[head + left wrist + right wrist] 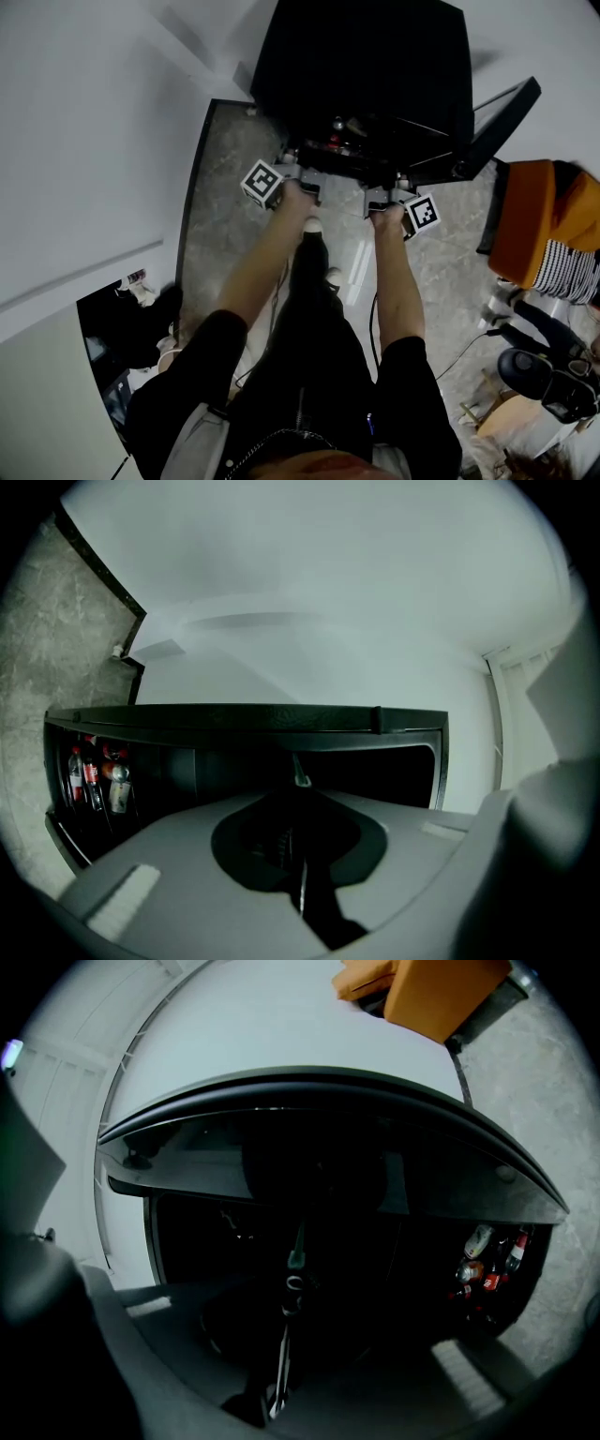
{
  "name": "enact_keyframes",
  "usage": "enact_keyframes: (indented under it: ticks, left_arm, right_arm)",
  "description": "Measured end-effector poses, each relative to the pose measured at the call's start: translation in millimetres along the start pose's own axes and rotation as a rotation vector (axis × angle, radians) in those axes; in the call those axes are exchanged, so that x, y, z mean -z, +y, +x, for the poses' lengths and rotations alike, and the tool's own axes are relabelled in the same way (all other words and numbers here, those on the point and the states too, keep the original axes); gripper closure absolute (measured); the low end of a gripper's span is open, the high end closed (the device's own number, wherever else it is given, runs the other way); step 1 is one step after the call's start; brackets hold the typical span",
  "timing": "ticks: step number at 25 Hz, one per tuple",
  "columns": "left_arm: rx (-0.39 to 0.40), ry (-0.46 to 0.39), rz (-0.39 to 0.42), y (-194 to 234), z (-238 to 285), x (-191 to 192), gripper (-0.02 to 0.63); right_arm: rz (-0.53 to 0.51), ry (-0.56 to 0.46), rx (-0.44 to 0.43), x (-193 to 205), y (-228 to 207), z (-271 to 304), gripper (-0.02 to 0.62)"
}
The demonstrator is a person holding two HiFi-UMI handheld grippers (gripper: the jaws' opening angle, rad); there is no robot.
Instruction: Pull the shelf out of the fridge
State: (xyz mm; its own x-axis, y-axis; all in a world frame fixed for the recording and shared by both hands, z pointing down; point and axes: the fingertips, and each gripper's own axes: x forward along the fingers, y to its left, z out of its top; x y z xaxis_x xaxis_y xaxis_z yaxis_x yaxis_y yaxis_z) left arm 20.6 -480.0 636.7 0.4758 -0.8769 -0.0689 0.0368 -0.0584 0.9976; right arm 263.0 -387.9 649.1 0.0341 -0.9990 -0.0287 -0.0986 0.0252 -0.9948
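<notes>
- Here, the shelf presents as a thin flat panel seen edge-on. In the left gripper view it is a pale, narrow line running from 6 o'clock toward the frame centre.
- In the right gripper view the shelf shows as a pale sliver with a greenish tint at its far end.
- Location: the shelf sits at the open front of the fridge, with its front edge reaching both grippers. In the head view it is too dark to separate from the cabinet.
- The left gripper has its jaws clenched on the shelf edge, at the left of the fridge mouth.
- The right gripper has its jaws clenched on the same edge, at the right of the mouth.
- The fridge is a black cabinet at 12 o'clock in the head view. Its door is swung open toward 2 o'clock.
- Contents: several bottles, some with red labels, stand grouped inside the cabinet at 9 o'clock in the left gripper view. In the right gripper view the bottles lie at 4 o'clock. The rest of the interior is too dark to read.
- The fridge stands on a grey stone-pattern floor.
</notes>
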Motion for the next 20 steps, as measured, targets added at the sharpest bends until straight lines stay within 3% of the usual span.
enact_keyframes:
  ticks: [20]
  left_arm:
    - [0.003,-0.041,-0.025,-2,-55,14,0.584]
  right_arm:
    - [0.054,0.016,0.006,10,-3,-48,0.575]
